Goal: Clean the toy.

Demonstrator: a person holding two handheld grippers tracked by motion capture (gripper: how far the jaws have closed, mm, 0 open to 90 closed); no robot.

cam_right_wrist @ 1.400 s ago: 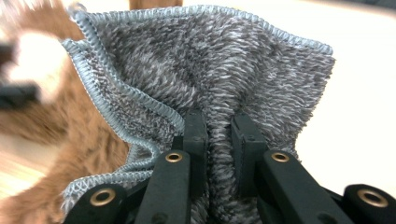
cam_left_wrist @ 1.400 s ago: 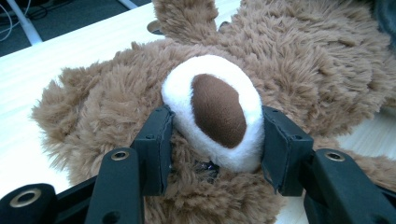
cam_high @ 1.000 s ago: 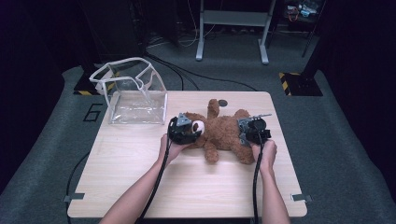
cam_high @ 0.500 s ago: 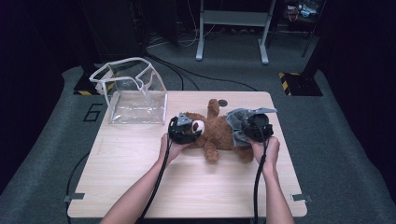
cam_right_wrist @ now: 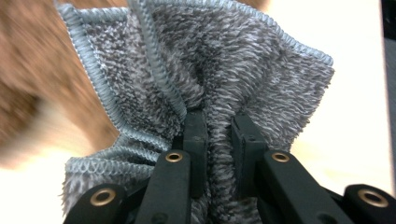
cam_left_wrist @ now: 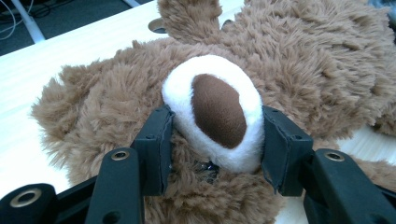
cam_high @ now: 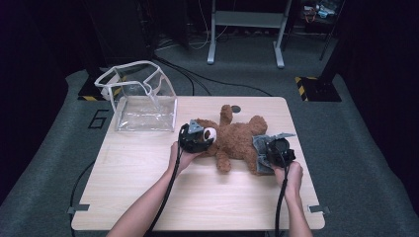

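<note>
A brown teddy bear (cam_high: 237, 140) lies on its back on the wooden table (cam_high: 148, 173), head to the left. My left gripper (cam_high: 196, 138) is shut on its white muzzle (cam_left_wrist: 217, 107), one pad against each side; in the left gripper view the gripper (cam_left_wrist: 217, 135) sits low over the bear's face (cam_left_wrist: 93, 107). At the bear's legs, my right gripper (cam_high: 274, 150) is shut on a bunched grey knitted cloth (cam_high: 262, 143). Seen in the right gripper view, the cloth (cam_right_wrist: 224, 56) fans out above the pinching gripper (cam_right_wrist: 215, 126), with blurred brown fur at the left.
A clear plastic bag with a white rim (cam_high: 143, 98) stands open at the table's back left corner. A small dark round hole (cam_high: 236, 108) lies in the tabletop beyond the bear. Dark floor and a metal stand (cam_high: 244, 34) surround the table.
My right gripper has shifted with the grey cloth a little to the right and toward the table's front edge. The left gripper and the bear's head have stayed put.
</note>
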